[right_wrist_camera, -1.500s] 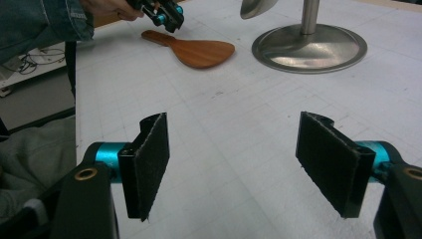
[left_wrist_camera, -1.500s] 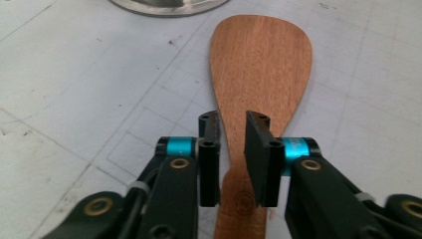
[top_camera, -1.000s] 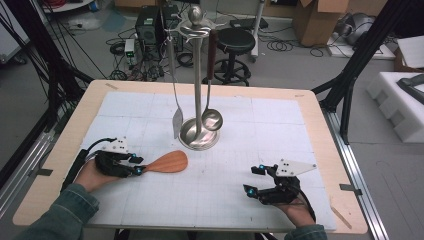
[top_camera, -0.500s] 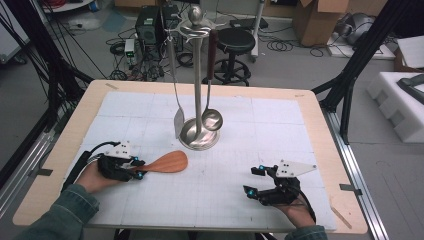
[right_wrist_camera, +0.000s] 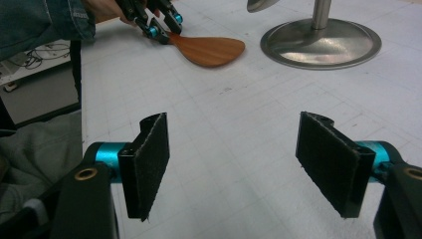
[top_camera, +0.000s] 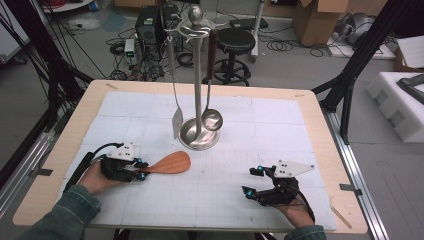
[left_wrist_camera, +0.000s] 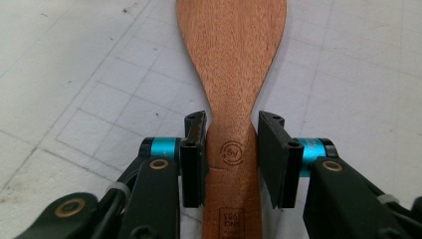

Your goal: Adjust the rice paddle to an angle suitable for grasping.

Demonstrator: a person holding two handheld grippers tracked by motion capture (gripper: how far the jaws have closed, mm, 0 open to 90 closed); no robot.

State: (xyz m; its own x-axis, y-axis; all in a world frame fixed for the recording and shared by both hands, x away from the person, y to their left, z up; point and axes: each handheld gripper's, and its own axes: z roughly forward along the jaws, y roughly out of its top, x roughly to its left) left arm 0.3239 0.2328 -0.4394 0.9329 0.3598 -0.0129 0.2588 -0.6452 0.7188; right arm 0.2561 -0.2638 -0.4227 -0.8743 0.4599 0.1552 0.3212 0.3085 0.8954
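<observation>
wooden spatula, handle end cut off, flat on worktop; left hand-held gripper closing about its neck, contact unclear; right hand-held gripper released.

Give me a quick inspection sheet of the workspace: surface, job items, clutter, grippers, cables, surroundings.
Surface: white gridded mat on a wooden table, a few marks.
Job's things: wooden spatula lying flat; utensil stand with hanging ladle and metal turner.
Clutter: nothing seen.
Grippers: left gripper astride the spatula's handle, jaws just been closing, one side touching, small gap on the other; right gripper open, nothing between the jaws.
Cables: black cable trailing from the left gripper.
Surroundings: stool, boxes, floor wiring.
</observation>
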